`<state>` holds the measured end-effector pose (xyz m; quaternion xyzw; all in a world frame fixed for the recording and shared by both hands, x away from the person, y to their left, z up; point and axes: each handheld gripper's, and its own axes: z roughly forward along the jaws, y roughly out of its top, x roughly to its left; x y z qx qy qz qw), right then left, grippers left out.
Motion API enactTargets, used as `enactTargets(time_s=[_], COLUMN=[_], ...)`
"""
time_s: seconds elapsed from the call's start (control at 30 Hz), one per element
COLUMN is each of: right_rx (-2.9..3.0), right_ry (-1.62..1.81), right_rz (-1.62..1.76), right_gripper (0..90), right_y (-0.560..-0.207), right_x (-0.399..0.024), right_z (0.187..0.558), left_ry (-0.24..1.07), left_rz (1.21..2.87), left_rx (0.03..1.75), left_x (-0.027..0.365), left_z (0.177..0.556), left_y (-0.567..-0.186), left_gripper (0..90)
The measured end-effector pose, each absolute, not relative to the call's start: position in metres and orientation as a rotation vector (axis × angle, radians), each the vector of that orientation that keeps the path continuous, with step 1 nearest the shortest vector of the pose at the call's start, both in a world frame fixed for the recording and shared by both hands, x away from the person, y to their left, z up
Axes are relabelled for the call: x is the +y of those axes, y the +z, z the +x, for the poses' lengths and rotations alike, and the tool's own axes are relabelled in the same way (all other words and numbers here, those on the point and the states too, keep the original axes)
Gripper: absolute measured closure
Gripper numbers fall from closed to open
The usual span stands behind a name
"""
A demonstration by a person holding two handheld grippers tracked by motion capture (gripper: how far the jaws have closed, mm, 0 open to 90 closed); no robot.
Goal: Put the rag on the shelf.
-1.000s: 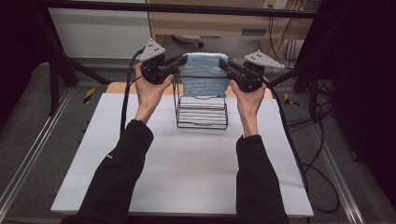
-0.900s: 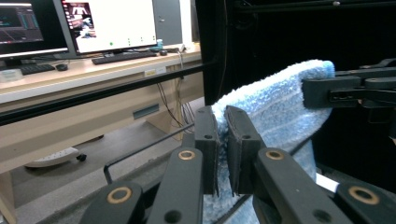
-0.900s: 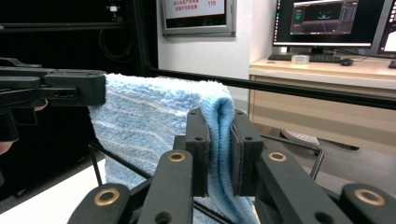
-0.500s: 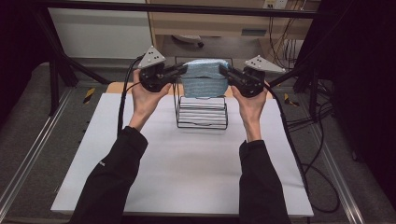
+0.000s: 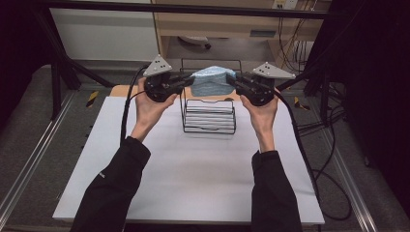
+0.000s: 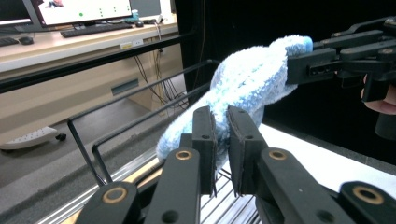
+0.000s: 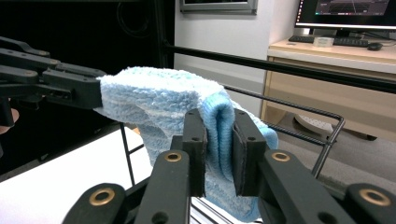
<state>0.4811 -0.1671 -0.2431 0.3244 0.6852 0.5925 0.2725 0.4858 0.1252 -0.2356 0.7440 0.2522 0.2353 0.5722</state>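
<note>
- Blue towel [image 5: 211, 81]: my left gripper [image 5: 186, 82] pinches one end, my right gripper [image 5: 231, 80] the other, both clamped on cloth.
- The towel hangs stretched between them, above the black wire rack [image 5: 209, 116].
- The rack stands on the white table [image 5: 193, 174].

One blue towel [image 5: 212, 81]; one black wire rack [image 5: 209, 115]; one white table [image 5: 193, 169]; two grippers, the left gripper [image 5: 186, 80] and the right gripper [image 5: 233, 80]; two monitors beyond.
</note>
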Motion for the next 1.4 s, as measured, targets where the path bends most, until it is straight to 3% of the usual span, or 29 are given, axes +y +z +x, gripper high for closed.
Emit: enactTargets(time_s=[0.1, 0.27, 0.47, 0.57, 0.8, 0.93, 1.2, 1.4], right_rx=[1.849, 1.852, 1.829, 1.82, 1.9, 1.967, 2.026, 2.046], right_ry=[1.6, 1.587, 1.606, 1.621, 1.587, 1.53, 1.502, 1.483], right_rz=[0.876, 0.87, 0.854, 0.872, 0.931, 0.983, 1.003, 1.0], right_gripper=[72.3, 55.9, 50.9, 55.3, 80.5, 89.5, 90.0, 90.0], right_y=[-0.242, -0.237, -0.225, -0.217, -0.207, -0.212, -0.231, -0.244], right_x=[-0.168, -0.17, -0.171, -0.169, -0.154, -0.149, -0.154, -0.154], right_z=[0.479, 0.471, 0.46, 0.459, 0.47, 0.476, 0.474, 0.474], left_ry=[0.556, 0.562, 0.59, 0.601, 0.59, 0.577, 0.488, 0.439], left_rz=[1.748, 1.76, 1.792, 1.809, 1.818, 1.815, 1.783, 1.802], left_rx=[0.591, 0.586, 0.568, 0.563, 0.56, 0.562, 0.61, 0.664], left_x=[0.124, 0.124, 0.122, 0.12, 0.12, 0.123, 0.135, 0.127], left_z=[0.485, 0.483, 0.48, 0.479, 0.479, 0.479, 0.473, 0.479], left_y=[-0.238, -0.242, -0.243, -0.244, -0.247, -0.247, -0.231, -0.221], left_gripper=[82.6, 83.1, 83.0, 82.8, 82.0, 81.3, 73.3, 82.5])
